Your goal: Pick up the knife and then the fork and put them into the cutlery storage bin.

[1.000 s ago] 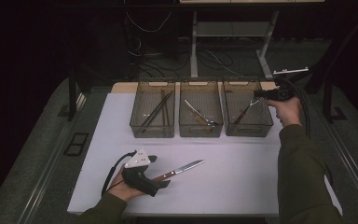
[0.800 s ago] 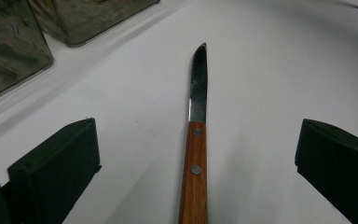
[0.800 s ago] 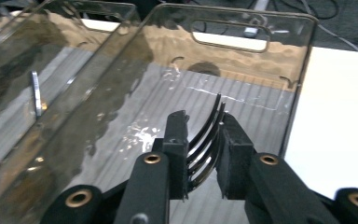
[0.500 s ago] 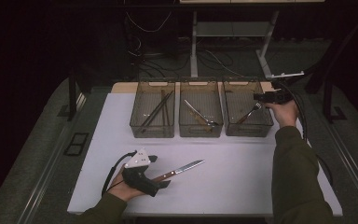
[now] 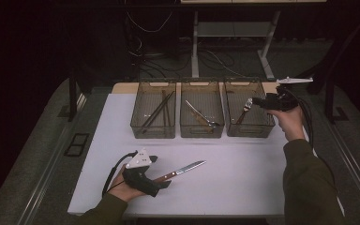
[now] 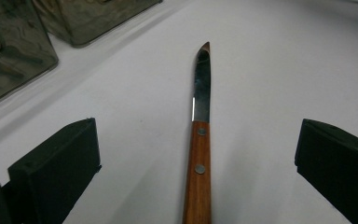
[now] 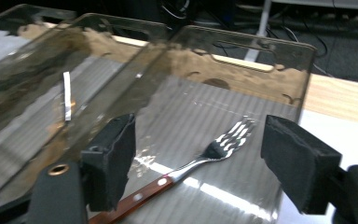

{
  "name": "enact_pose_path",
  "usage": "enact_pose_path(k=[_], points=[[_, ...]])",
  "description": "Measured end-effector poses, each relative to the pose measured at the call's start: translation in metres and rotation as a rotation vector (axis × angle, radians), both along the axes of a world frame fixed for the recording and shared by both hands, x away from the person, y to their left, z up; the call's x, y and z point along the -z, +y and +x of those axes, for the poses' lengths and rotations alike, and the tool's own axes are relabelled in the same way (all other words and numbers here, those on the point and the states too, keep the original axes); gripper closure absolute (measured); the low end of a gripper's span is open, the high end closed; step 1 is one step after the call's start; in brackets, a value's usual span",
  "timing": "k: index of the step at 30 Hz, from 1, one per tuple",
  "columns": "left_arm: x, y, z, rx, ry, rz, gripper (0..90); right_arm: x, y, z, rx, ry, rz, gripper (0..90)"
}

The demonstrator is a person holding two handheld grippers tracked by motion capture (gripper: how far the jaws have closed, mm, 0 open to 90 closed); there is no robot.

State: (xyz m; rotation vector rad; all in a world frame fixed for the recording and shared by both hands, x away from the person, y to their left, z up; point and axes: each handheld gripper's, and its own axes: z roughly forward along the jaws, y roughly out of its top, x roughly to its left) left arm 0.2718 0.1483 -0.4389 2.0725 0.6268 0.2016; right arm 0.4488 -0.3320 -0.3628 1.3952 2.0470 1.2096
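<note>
Left tool [image 6: 196, 154] stands wide, jaws apart on either side of the knife [image 6: 199, 154], which lies flat on the white tabletop [image 6: 284, 70] untouched; bare surface runs ahead of its tip. Right tool [image 7: 196, 163], jaws just opened and wide, hangs over the right bin [image 7: 242, 39]; the fork [image 7: 214, 151] rests free inside, between the jaws. No legible writing.

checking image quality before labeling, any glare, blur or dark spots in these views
High view: white table top lit, surroundings nearly black. Right gripper view: glare streaks on the clear bin floor and on the fork tines. Left gripper view: knife sharp, bright glint on the blade edge, near jaws soft.
</note>
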Motion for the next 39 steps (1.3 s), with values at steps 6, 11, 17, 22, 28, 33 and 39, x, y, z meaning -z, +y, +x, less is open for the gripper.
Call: enact_pose_path(k=[6, 11, 17, 22, 28, 33, 39], points=[[-0.002, 0.000, 0.001, 0.001, 0.004, 0.024, 6.8, -0.008, 0.010, -0.031, -0.071, -0.049, 0.000, 19.9], [-0.003, 0.001, 0.001, 0.001, 0.006, 0.034, 12.6, -0.009, 0.013, -0.057, -0.113, -0.077, 0.013, 17.4], [-0.004, 0.001, 0.004, -0.005, 0.004, 0.060, 17.6, 0.000, 0.021, -0.084, -0.130, -0.111, -0.008, 12.9], [-0.005, 0.002, 0.006, -0.020, 0.010, 0.056, 25.7, 0.016, 0.021, -0.106, -0.120, -0.106, 0.023, 12.5], [-0.006, 0.002, 0.009, -0.014, 0.016, 0.069, 34.2, 0.035, 0.023, -0.130, -0.124, -0.090, 0.010, 12.6], [-0.007, 0.001, 0.010, -0.003, 0.021, 0.076, 42.5, 0.050, 0.026, -0.147, -0.143, -0.068, 0.017, 12.6], [-0.007, -0.001, 0.011, 0.022, 0.037, 0.088, 51.5, 0.065, 0.034, -0.167, -0.178, -0.051, 0.000, 12.6]])
